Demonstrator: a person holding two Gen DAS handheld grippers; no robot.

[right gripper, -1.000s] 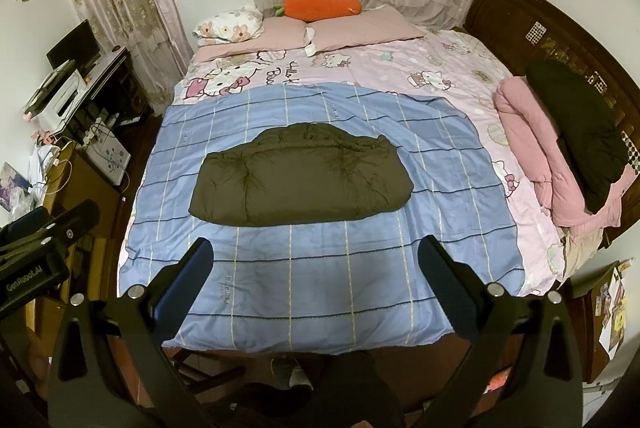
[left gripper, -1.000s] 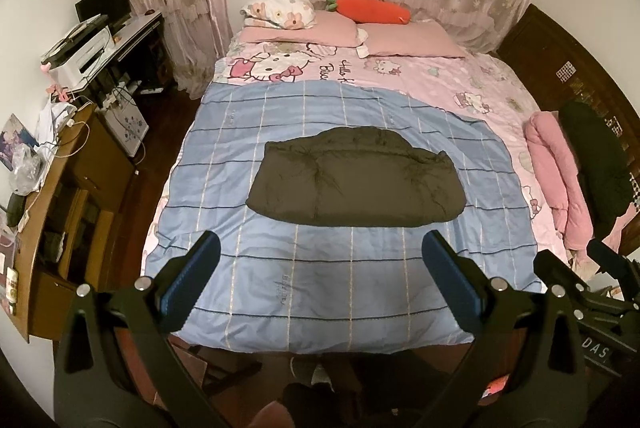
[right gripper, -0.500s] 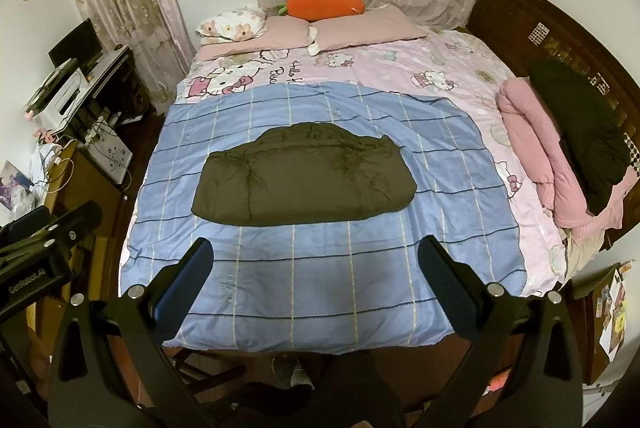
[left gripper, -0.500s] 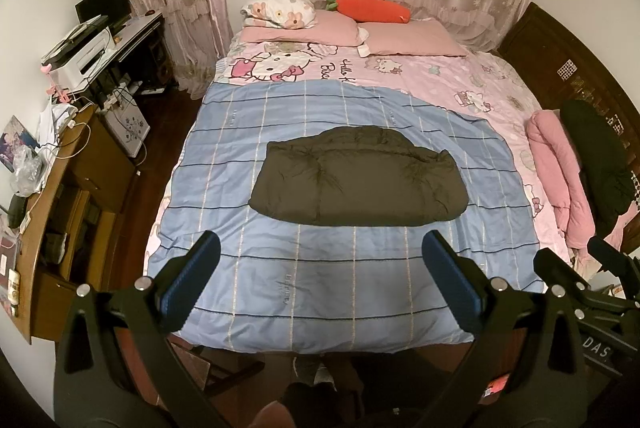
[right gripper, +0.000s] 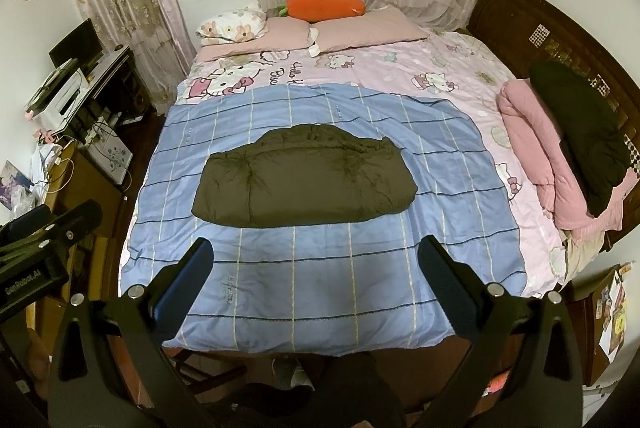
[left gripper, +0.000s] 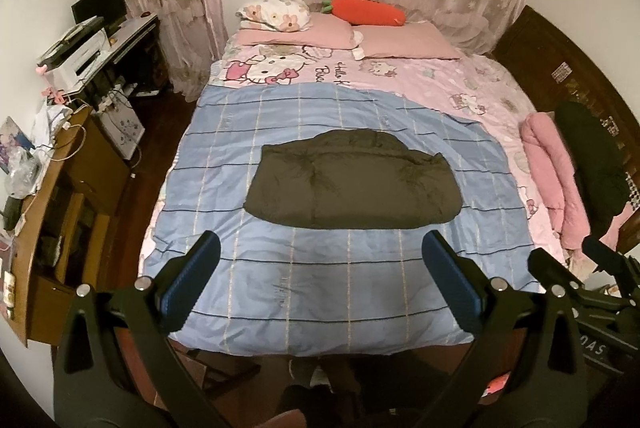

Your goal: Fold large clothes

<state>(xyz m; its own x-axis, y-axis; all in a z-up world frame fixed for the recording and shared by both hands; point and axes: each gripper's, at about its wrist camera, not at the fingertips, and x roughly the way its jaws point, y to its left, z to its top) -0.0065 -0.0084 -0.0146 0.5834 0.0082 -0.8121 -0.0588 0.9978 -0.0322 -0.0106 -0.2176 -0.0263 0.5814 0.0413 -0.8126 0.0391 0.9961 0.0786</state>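
Left wrist view: dark olive padded garment, folded on blue checked quilt, sits slightly further right and lower in frame than second ago; near quilt edge slightly lower too. Right wrist view: same garment drifts slightly right; orange carrot-shaped plush pillow shifts right and down a little. Black frame of left hand-held gripper at left edge sits slightly lower than before. Shifts small, consistent with camera drift.
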